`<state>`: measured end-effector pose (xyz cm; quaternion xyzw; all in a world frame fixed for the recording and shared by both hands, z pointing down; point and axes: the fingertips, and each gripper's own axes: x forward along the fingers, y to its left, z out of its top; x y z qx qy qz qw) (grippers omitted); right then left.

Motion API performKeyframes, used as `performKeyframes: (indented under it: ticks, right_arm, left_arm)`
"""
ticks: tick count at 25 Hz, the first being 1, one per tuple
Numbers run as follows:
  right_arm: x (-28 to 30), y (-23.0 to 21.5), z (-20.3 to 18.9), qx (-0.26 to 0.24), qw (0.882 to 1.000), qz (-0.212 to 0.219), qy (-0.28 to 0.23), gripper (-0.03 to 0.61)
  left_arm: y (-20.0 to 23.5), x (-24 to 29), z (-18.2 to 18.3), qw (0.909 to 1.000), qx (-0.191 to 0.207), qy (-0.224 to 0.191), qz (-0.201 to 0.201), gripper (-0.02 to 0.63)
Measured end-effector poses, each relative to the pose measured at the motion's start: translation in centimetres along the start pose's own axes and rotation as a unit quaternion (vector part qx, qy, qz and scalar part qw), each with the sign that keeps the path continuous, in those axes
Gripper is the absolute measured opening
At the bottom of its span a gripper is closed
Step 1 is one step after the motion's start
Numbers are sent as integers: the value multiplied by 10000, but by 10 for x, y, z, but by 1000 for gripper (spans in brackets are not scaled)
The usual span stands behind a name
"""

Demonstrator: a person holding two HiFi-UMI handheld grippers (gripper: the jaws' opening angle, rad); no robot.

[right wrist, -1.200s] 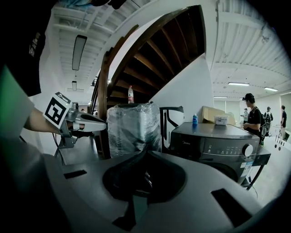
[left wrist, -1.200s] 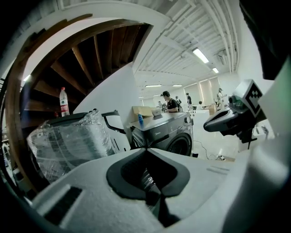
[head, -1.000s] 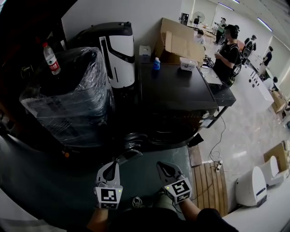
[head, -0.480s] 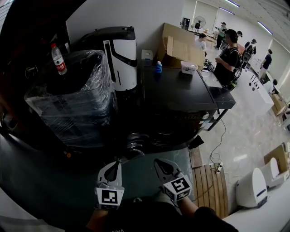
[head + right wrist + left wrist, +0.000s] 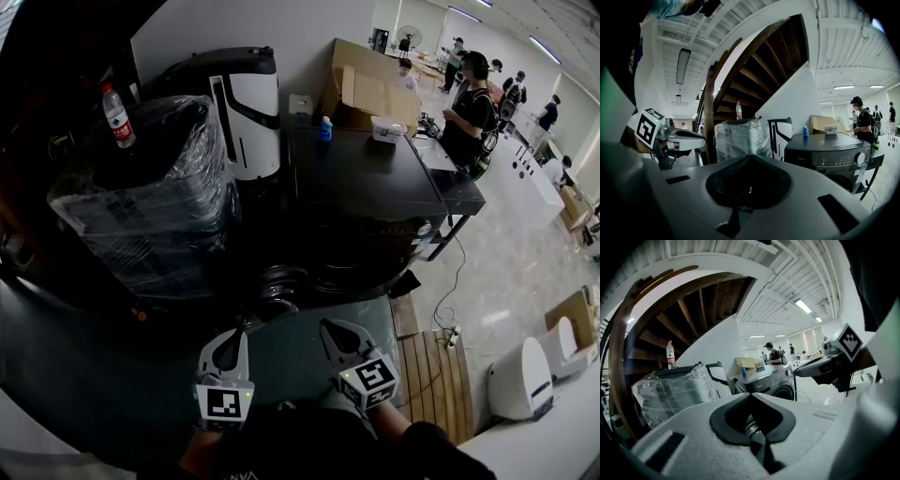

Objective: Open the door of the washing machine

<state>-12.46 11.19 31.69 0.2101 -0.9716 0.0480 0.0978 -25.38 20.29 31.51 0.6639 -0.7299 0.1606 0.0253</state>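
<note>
Left gripper (image 5: 232,345) and right gripper (image 5: 336,337), low in frame, are both pressed together, empty. The dark grey front-loading washing machine (image 5: 367,192) stands mid-frame, well apart; reaching its round door (image 5: 840,180) unspread risks skidding off.

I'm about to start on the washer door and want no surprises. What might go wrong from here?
1. Both the left gripper and right gripper are shut and empty, short of the washing machine; one must open before it can take the door.
2. A cable and power strip lie on the floor at the right: a trip hazard when stepping in.
</note>
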Motion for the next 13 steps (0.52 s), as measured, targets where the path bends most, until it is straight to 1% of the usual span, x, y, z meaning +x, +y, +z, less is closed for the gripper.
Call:
performKeyframes:
  ticks: [5, 13]
  right_arm:
    - [-3, 0, -4, -57, 10000, -56, 11, 6]
    - [-3, 5, -7, -16, 10000, 2, 41, 6]
  left_arm:
    - [-4, -1, -2, 10000, 26, 23, -38, 17]
    - [-5, -1, -7, 10000, 37, 53, -23, 17]
